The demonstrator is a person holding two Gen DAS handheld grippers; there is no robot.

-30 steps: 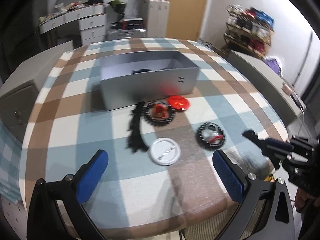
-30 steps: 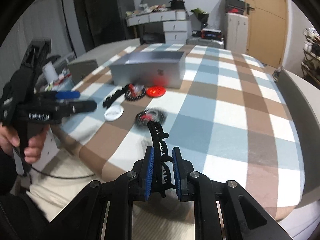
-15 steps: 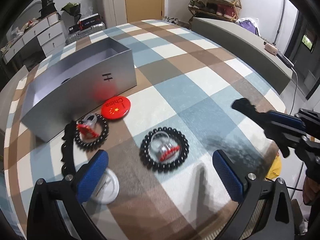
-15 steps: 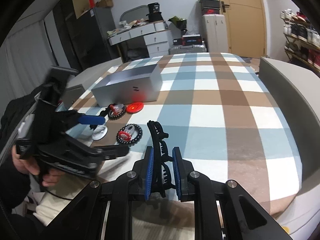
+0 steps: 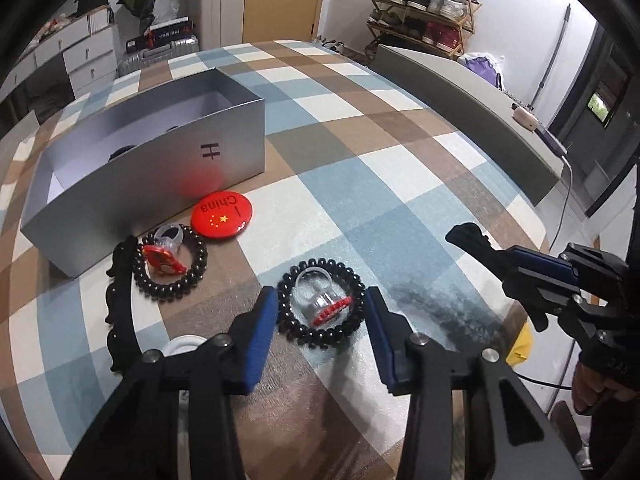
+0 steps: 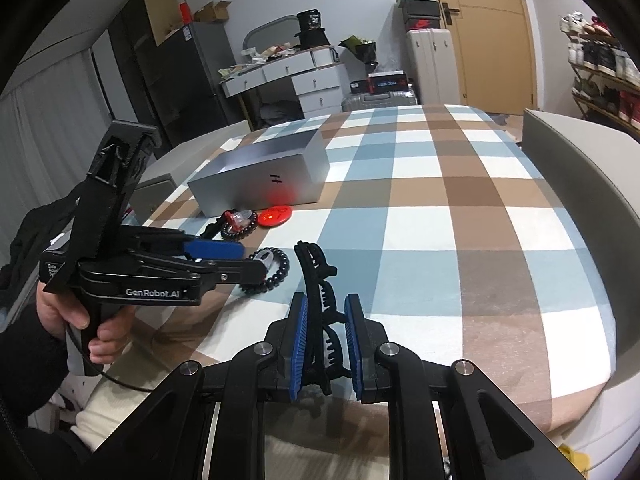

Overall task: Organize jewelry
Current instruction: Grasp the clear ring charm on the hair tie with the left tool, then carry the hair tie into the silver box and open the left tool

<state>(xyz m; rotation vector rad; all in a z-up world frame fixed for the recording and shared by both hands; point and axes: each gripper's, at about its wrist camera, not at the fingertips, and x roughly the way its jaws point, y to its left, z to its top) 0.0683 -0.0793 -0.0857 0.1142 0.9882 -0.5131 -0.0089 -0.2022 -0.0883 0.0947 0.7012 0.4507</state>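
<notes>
Left gripper point(image 5: 320, 312) jaws, just closing, bracket the black bead bracelet point(image 5: 298, 330) low centre, contact unclear. Right gripper point(image 6: 326, 334) jaws clamp a black hair clip point(image 6: 316, 280).

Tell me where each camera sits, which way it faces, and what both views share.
Left wrist: on the left gripper, looking down at the table; its jaws, just closing, flank a black bracelet; the right gripper shows at right.
Right wrist: on the right gripper, shut on a black hair clip, facing across the table; the left hand shows.
Shared: bracelet, grey box, red badge.
</notes>
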